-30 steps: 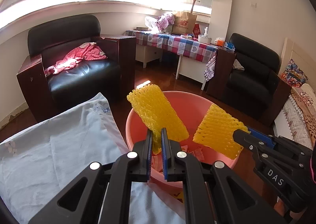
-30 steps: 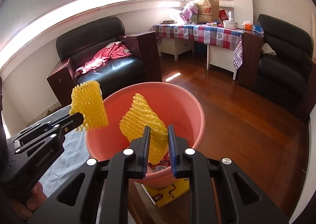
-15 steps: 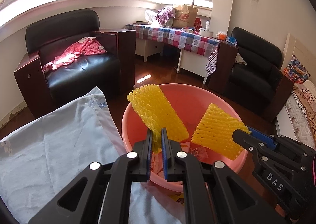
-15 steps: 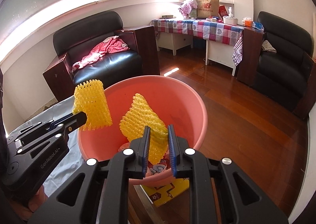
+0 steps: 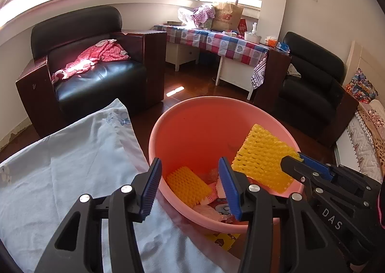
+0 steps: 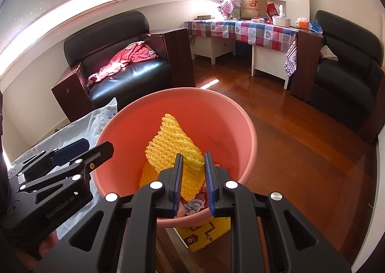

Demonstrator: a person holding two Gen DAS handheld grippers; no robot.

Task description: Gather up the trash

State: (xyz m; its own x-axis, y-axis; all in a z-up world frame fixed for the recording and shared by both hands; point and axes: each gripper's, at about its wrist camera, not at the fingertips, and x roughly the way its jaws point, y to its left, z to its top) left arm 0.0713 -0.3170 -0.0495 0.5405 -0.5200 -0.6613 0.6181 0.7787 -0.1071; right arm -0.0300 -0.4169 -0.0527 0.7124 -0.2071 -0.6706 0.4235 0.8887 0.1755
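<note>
A salmon-pink plastic basin [image 5: 192, 114] [image 6: 216, 109] sits in front of both grippers. My left gripper [image 5: 190, 184] is open and empty over its near rim. A yellow foam net [image 5: 187, 186] lies loose inside the basin among wrappers. My right gripper [image 6: 193, 176] is shut on a second yellow foam net [image 6: 173, 145] and holds it inside the basin. That net also shows in the left wrist view [image 5: 262, 160], with the right gripper [image 5: 298, 160] beside it. The left gripper shows in the right wrist view [image 6: 96, 150] at the basin's left rim.
A pale blue cloth [image 5: 72, 164] covers the surface left of the basin. A yellow box [image 6: 204, 234] lies under the basin. Black armchairs [image 5: 91, 75] [image 6: 346, 80] stand behind and to the right, with a checked-cloth table [image 5: 216, 42] behind on the wooden floor.
My left gripper has opened and its yellow foam net has dropped into the basin. Both grippers have moved lower toward the basin. The right gripper still holds its net.
</note>
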